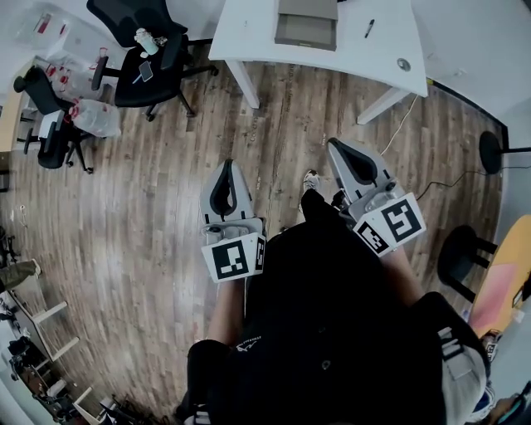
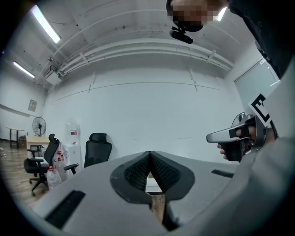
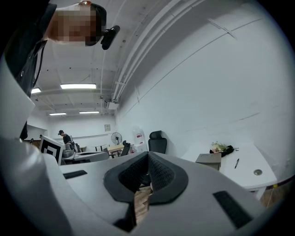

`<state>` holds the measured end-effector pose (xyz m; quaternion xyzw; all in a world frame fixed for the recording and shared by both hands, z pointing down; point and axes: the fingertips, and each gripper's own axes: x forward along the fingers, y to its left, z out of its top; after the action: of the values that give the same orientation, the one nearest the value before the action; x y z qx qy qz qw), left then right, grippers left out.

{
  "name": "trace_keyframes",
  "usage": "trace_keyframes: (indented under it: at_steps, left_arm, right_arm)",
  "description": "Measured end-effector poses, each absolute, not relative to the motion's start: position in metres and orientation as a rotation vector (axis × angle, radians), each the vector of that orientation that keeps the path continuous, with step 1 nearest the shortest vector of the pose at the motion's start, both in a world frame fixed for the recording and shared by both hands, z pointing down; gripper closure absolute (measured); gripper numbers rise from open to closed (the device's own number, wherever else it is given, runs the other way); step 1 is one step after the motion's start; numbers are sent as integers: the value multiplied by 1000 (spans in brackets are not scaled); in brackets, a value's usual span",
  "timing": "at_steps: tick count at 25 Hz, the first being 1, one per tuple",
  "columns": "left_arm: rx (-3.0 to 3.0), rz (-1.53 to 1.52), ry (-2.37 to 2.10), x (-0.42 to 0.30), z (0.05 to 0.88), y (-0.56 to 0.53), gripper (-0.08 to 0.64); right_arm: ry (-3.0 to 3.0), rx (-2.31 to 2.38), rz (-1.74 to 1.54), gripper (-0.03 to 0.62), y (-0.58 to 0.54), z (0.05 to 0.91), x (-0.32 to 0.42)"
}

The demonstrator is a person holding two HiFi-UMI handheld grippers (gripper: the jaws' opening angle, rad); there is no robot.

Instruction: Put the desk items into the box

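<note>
- Head view suggests the task has not yet begun. The left tongs (image 1: 228,170) and right tongs (image 1: 338,151) hang side by side over wood floor (image 1: 149,207), well short of the white desk (image 1: 249,33) ahead of their tips.
- Both tongs are narrow, with nothing held. Each tongs' own view shows its ribbed pads pressed together, with only a sliver of floor below them.
- The box (image 1: 306,25) stands on the desk, far ahead and between the two tongs. A pen (image 1: 368,28) and a small round thing (image 1: 403,64) lie outside it, off toward the right tongs' side.
- By my reading all of it is left to do: go up to the desk, pick up each item and put it in the box. No view shows the inside of the box.
- Right gripper view adds a bunch of greenery (image 3: 221,148) beyond the box, cut off in the head view, and a person (image 3: 64,137) far off.
- Left gripper view shows only a thin strip of the desk through its jaws and none of the items, otherwise just a black chair (image 2: 97,150) and the right tongs alongside.
</note>
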<state>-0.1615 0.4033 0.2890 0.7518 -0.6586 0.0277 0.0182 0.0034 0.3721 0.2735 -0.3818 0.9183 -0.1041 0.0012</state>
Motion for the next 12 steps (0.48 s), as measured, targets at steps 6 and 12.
trace_keyframes:
  at_steps: [6, 12]
  left_arm:
    - [2257, 54, -2154, -154, 282, 351, 552]
    - [2185, 33, -2238, -147, 283, 306, 552]
  right_arm:
    - [2961, -1105, -292, 594, 308, 276, 9]
    - [3015, -960, -186, 594, 260, 269, 8]
